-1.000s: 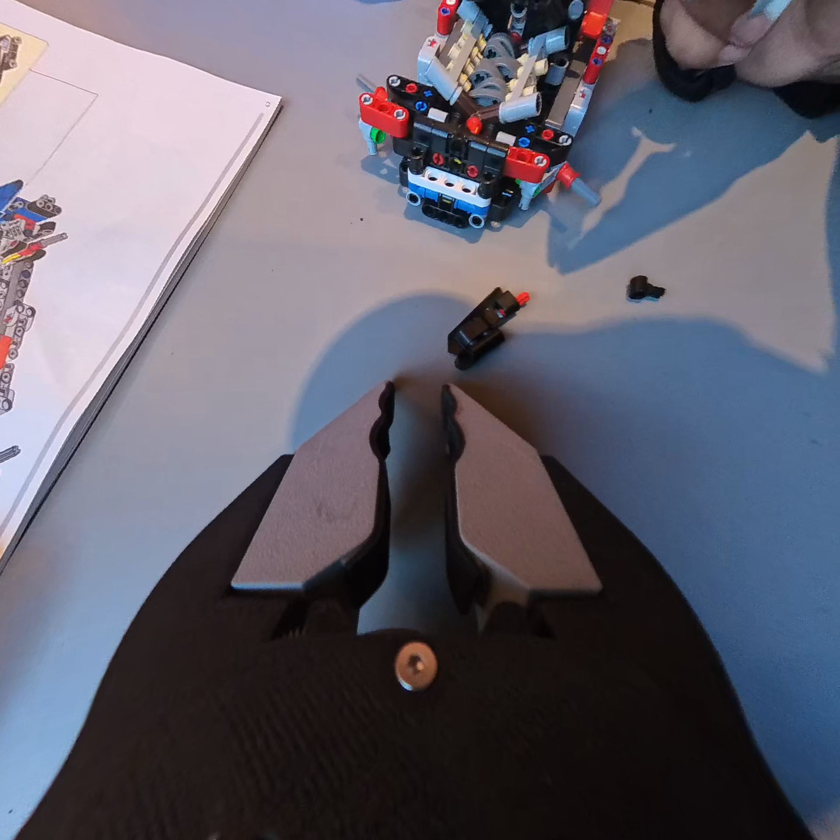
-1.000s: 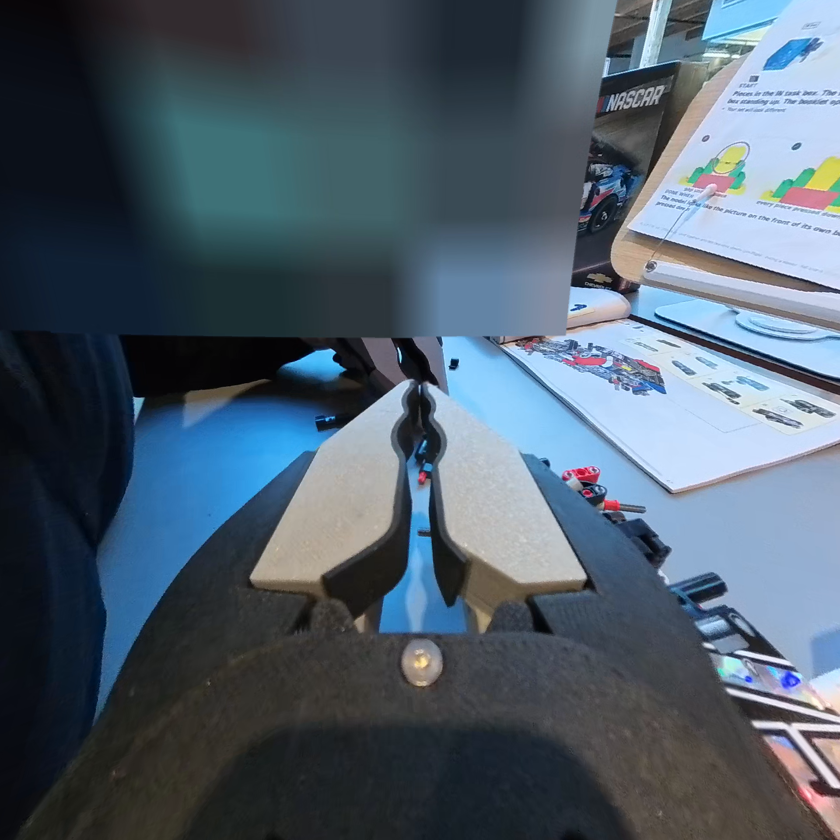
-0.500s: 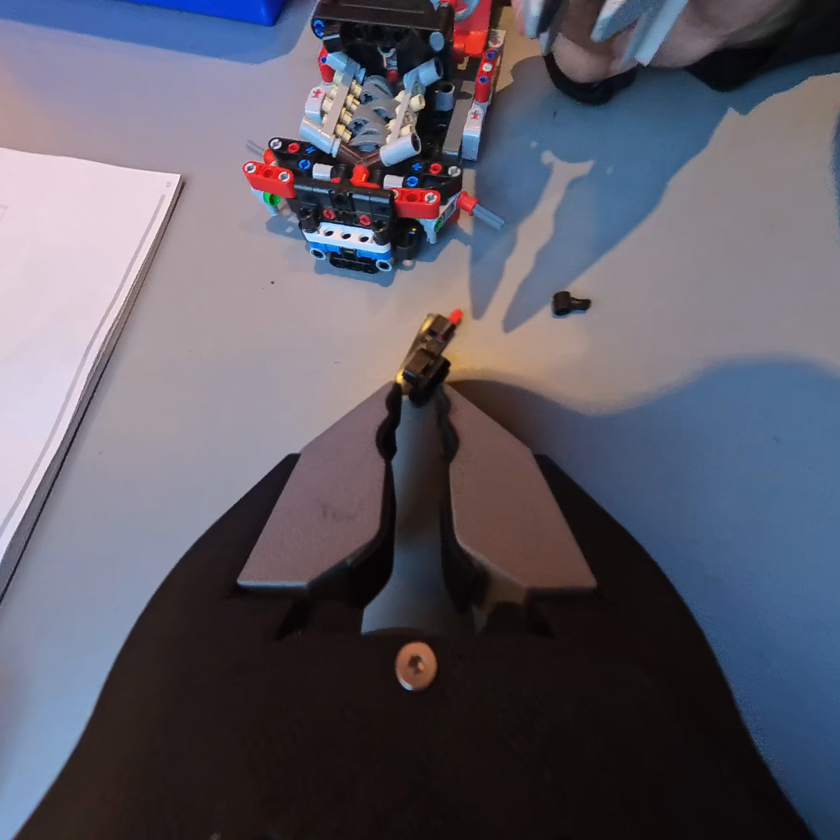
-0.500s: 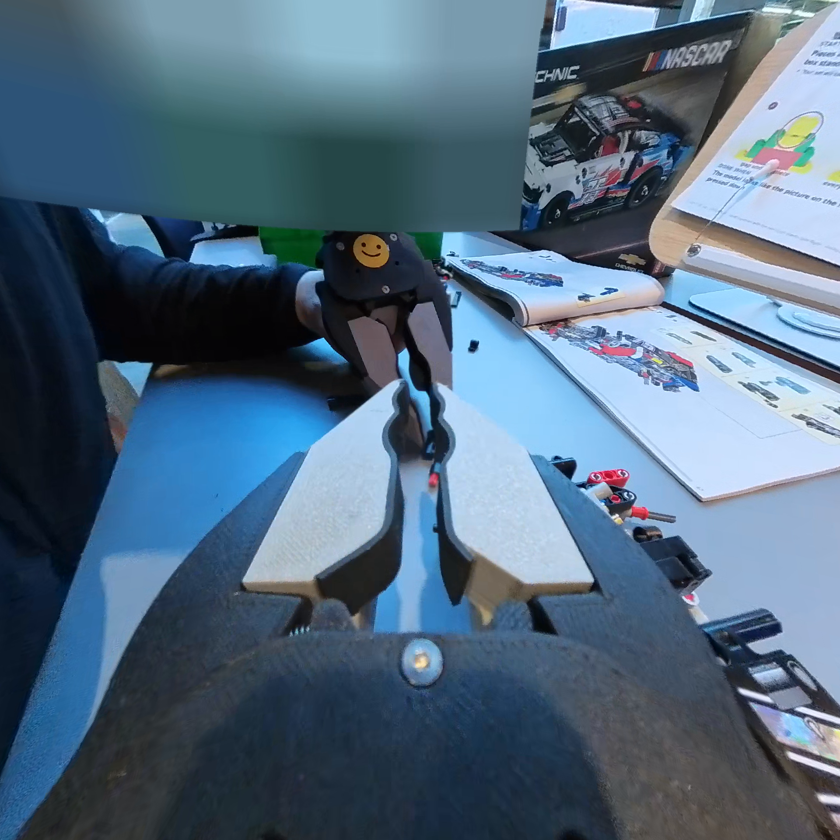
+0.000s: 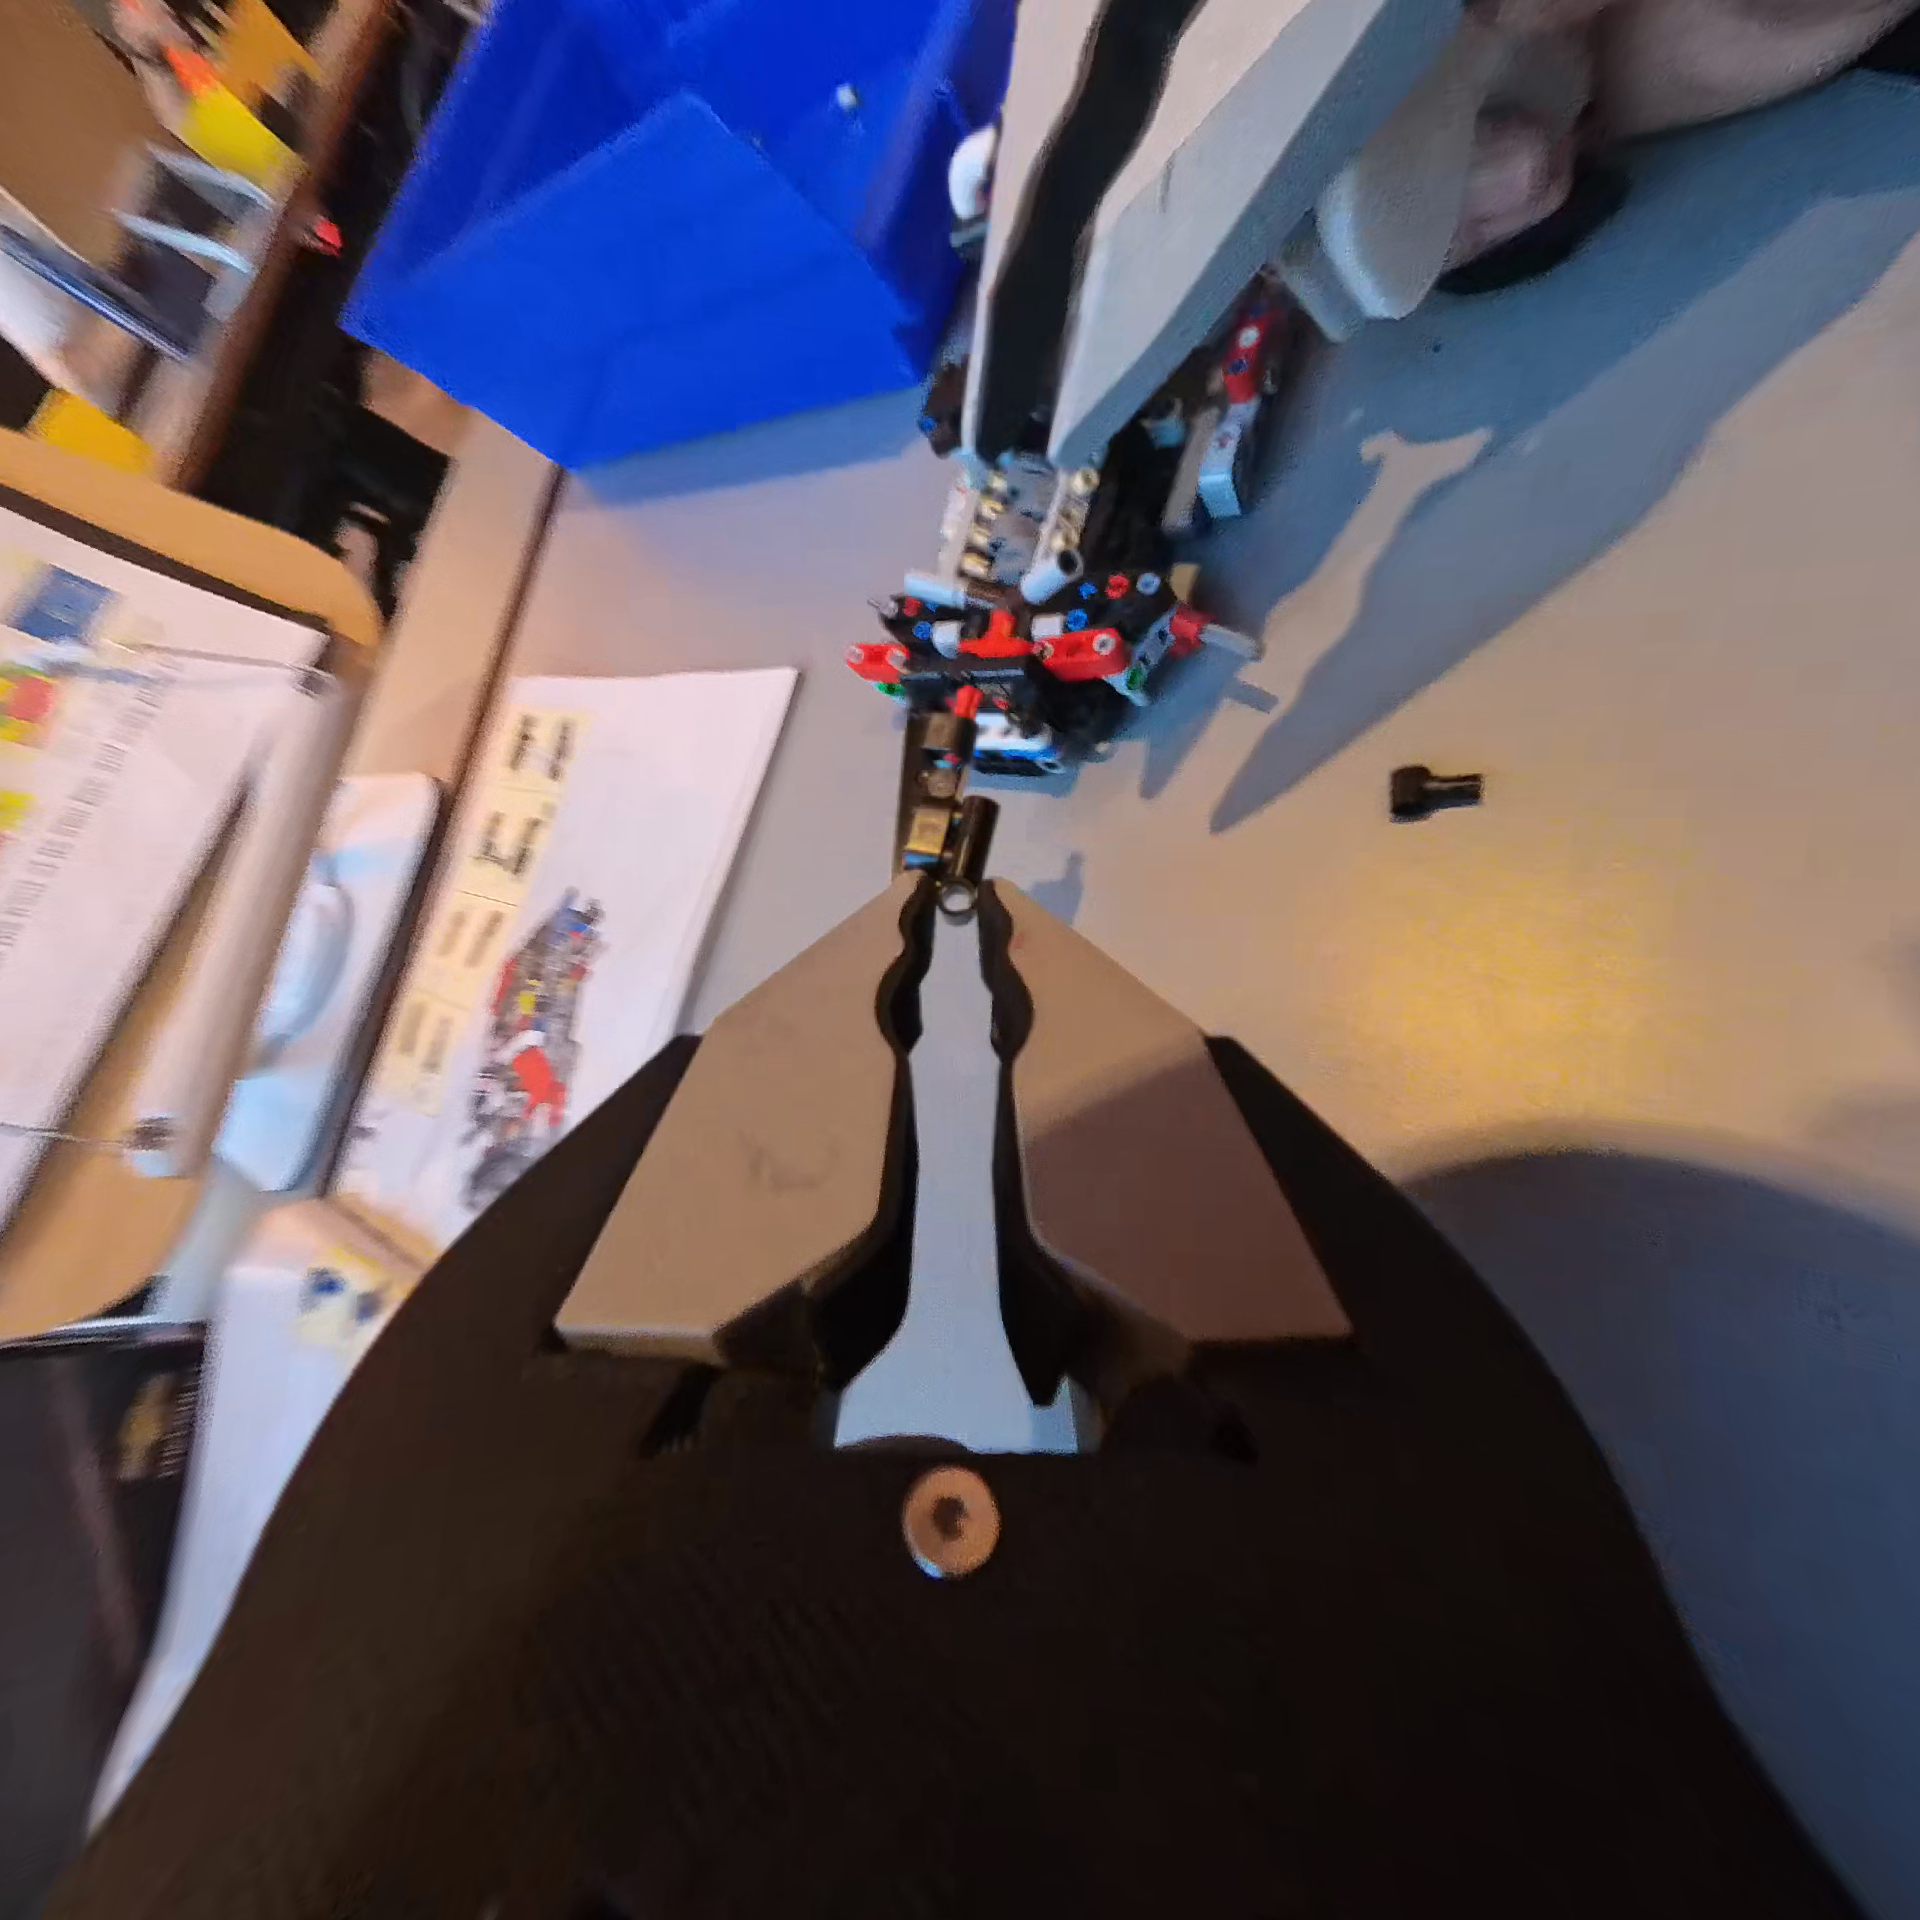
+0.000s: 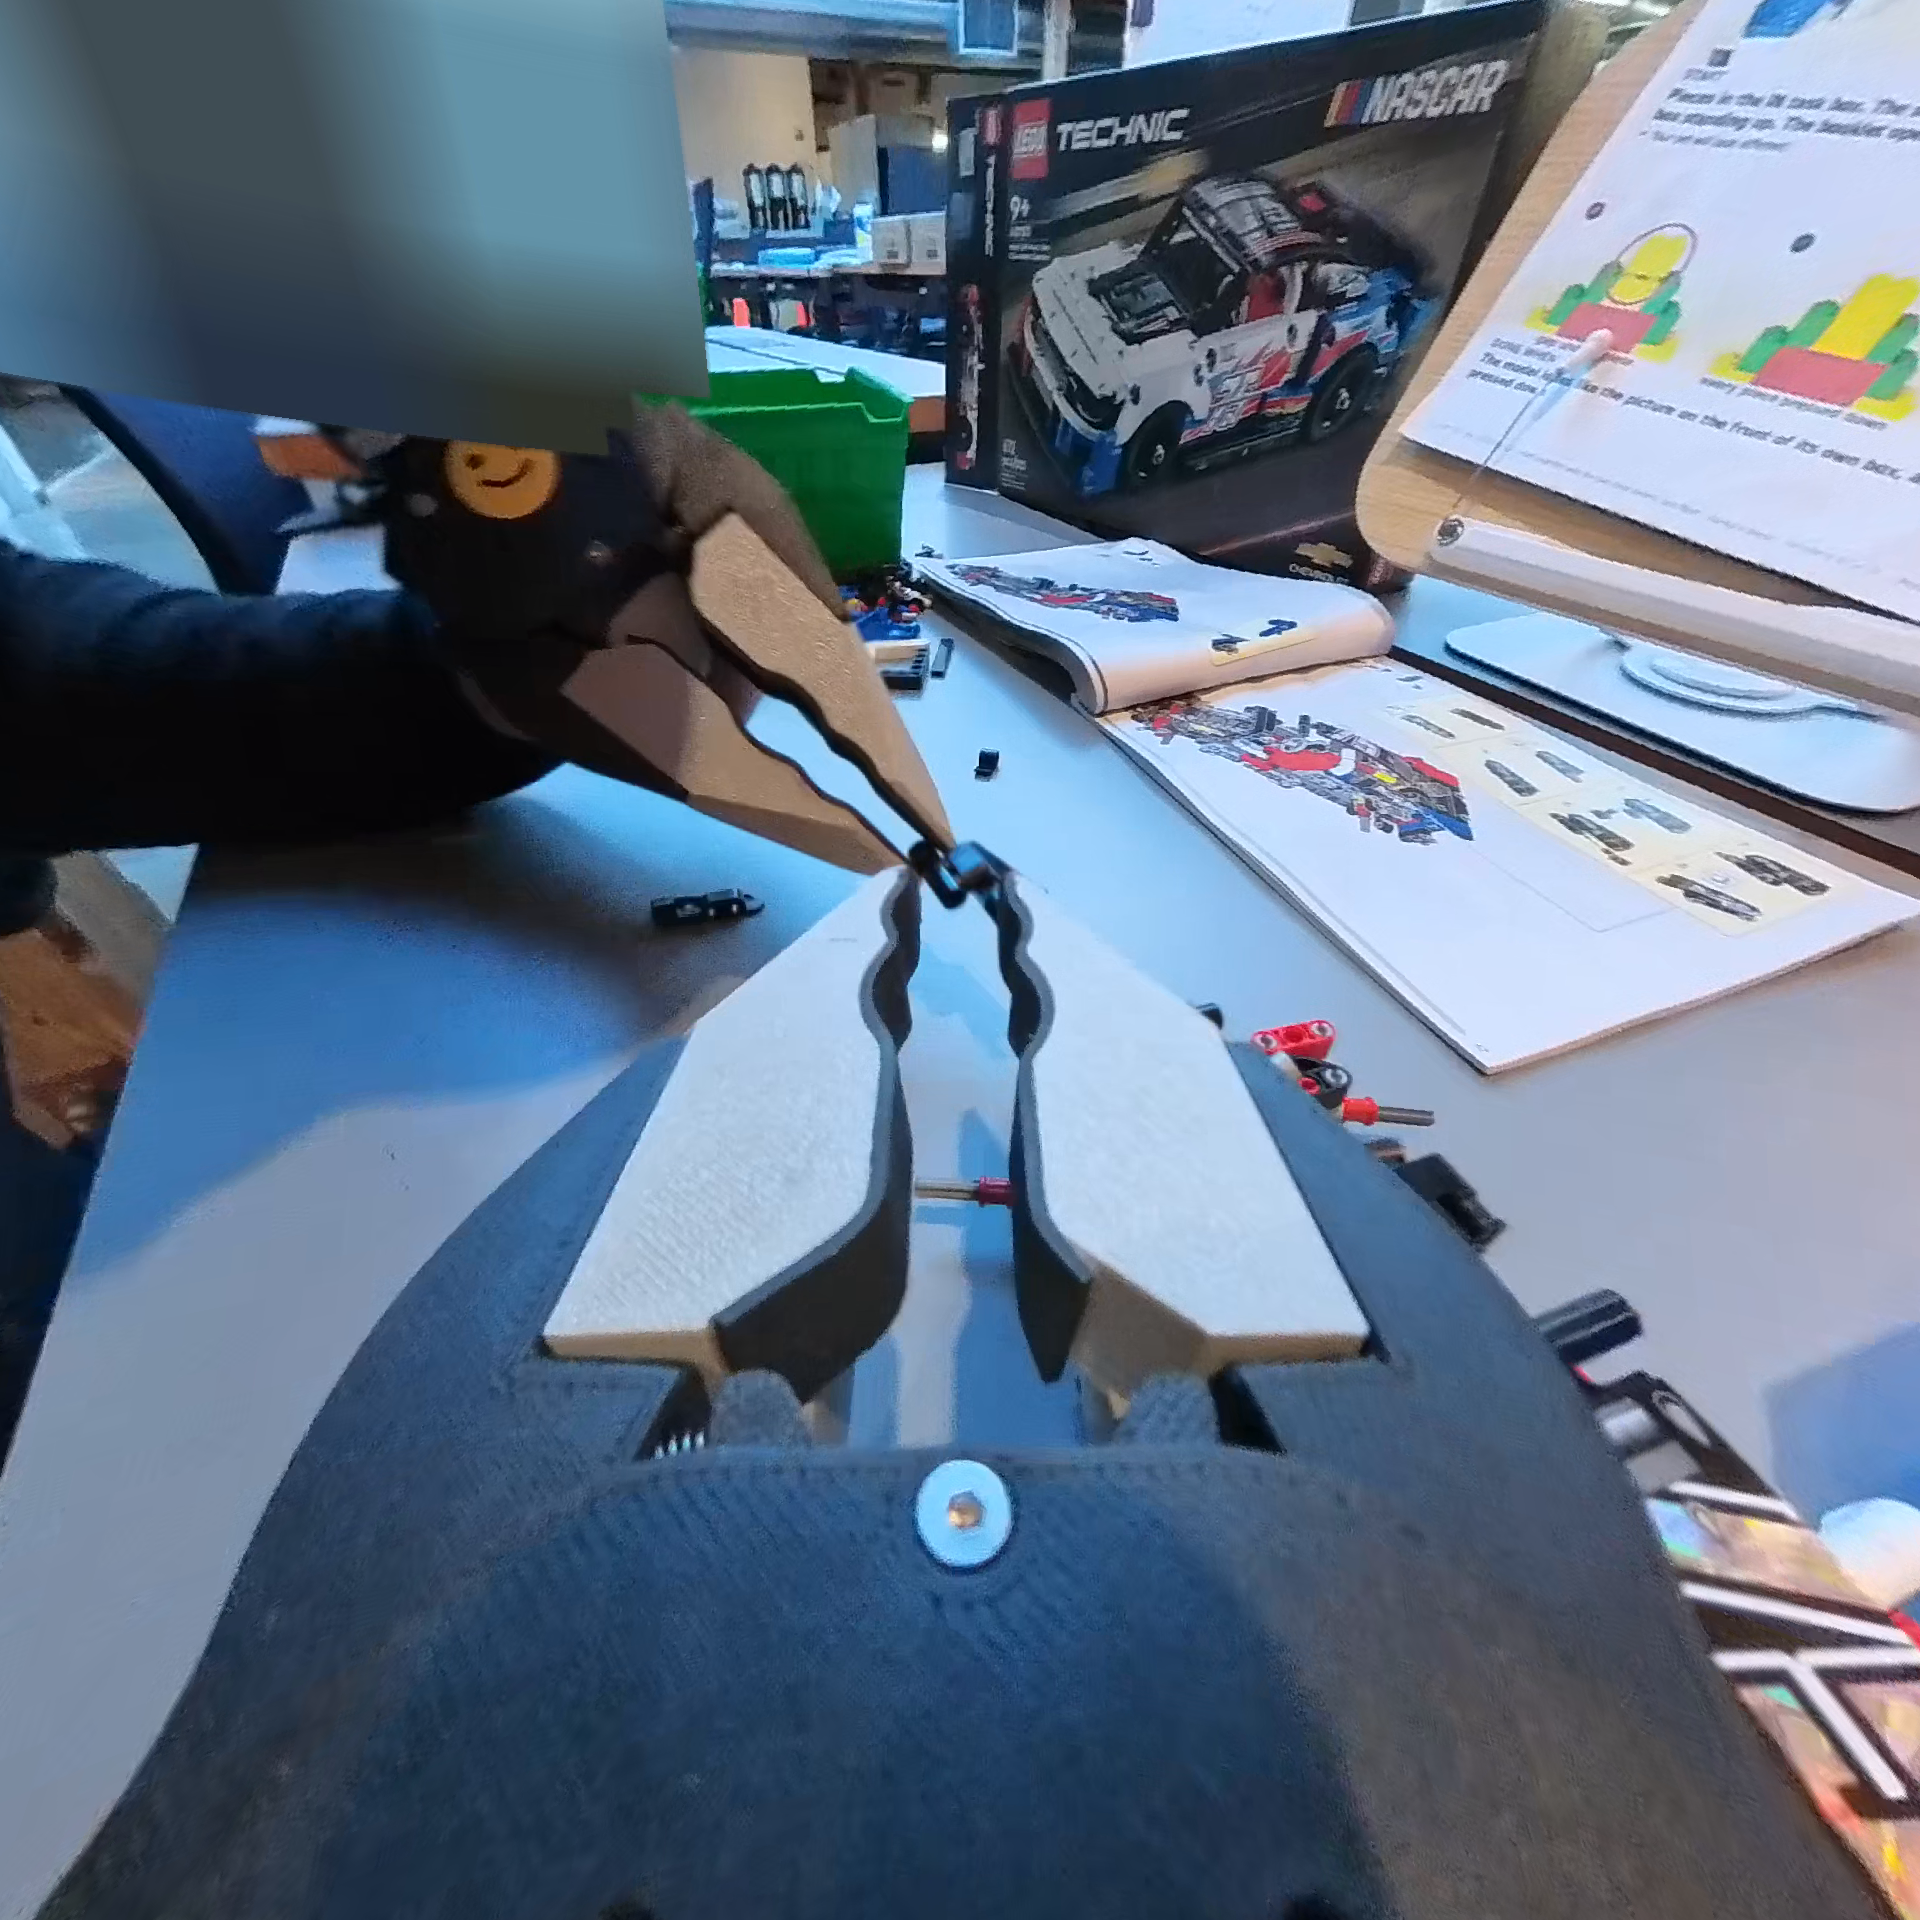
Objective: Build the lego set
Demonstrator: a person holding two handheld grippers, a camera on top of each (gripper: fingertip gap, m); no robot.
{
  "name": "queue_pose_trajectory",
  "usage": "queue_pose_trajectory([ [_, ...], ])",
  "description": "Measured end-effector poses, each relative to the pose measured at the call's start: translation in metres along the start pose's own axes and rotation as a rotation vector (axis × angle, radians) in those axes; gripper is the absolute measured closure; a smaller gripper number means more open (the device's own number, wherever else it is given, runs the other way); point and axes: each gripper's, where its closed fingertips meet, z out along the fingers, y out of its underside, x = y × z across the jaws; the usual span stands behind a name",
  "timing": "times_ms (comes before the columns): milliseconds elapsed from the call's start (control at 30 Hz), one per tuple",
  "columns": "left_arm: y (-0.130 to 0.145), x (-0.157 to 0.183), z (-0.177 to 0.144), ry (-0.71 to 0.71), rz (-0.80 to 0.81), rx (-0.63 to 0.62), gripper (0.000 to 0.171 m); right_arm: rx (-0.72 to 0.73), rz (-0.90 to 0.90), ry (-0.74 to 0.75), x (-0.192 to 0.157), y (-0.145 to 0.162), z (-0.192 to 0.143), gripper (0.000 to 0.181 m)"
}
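Small black-and-red subassembly point(image 5: 948, 805) pinched at tips of left gripper point(image 5: 954, 900), jaws clamped on it, lifted off desk point(image 5: 1455, 987). Right gripper point(image 6: 958, 885) jaws nearly together beside same piece; grip unclear. Partly built car point(image 5: 1023, 644) at twelve o'clock. Best aligned slowly, pin first.

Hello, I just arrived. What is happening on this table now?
A person is building a lego car with two handheld grippers. The left gripper pinches a small black lego subassembly with a red pin, lifted off the grey table. The right gripper has its jaws around the same piece, slightly apart. The half-built red, black and grey car chassis stands behind, beside the open instruction booklet.
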Motion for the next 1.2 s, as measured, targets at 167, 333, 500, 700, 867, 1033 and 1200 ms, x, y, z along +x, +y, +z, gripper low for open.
queue_pose_trajectory([
  [167,-0.020,-0.014,-0.017,-0.228,0.234,-0.021,0.167,0.058,0.130,0.024,0.010,-0.009,-0.001,0.166],
  [333,-0.027,-0.010,-0.018,-0.310,0.383,-0.051,0.167,0.093,0.153,-0.020,0.005,-0.020,0.009,0.157],
  [500,-0.034,-0.016,-0.026,-0.369,0.413,-0.030,0.167,0.078,0.150,-0.035,0.005,-0.016,0.011,0.157],
  [700,-0.040,-0.016,-0.030,-0.397,0.435,-0.005,0.168,0.098,0.140,-0.056,0.003,-0.020,0.010,0.158],
  [867,-0.046,-0.017,-0.033,-0.377,0.360,0.092,0.167,0.113,0.137,-0.080,-0.001,-0.025,0.010,0.158],
  [1033,-0.041,-0.013,-0.026,-0.116,-0.055,0.271,0.168,0.122,0.067,-0.071,0.000,-0.035,0.011,0.152],
  [1200,-0.042,-0.016,-0.036,0.062,-0.236,0.420,0.168,0.046,-0.113,-0.136,-0.006,-0.036,0.012,0.145],
])
